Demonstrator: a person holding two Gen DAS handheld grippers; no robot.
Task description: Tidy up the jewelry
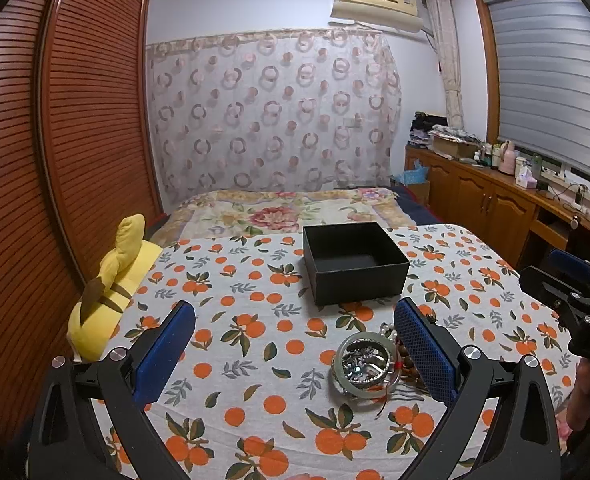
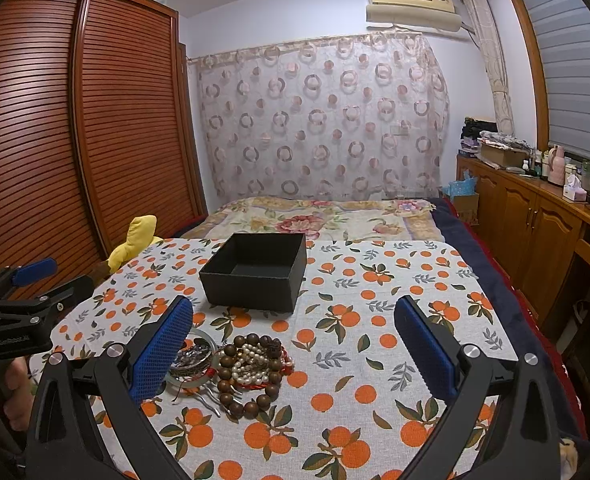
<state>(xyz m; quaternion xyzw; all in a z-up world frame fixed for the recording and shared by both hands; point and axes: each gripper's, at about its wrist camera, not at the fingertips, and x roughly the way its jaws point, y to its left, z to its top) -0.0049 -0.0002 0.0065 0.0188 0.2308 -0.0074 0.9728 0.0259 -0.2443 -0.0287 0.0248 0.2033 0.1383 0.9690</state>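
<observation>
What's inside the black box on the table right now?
The black box looks empty: the part of its dark floor that shows is bare. Its near wall hides the front strip. The jewelry pile lies outside, on the tablecloth.

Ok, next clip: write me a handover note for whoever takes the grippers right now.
Left gripper: open, holding nothing, hovering above the cloth.
Right gripper: open, holding nothing.
Jewelry pile lies on the orange-print tablecloth, near side: pale bangle, brown bead bracelet, pearls, all tangled together.
Black box sits behind the pile and looks empty.
Done: nothing boxed yet.
Left: move every piece into the box.
</observation>
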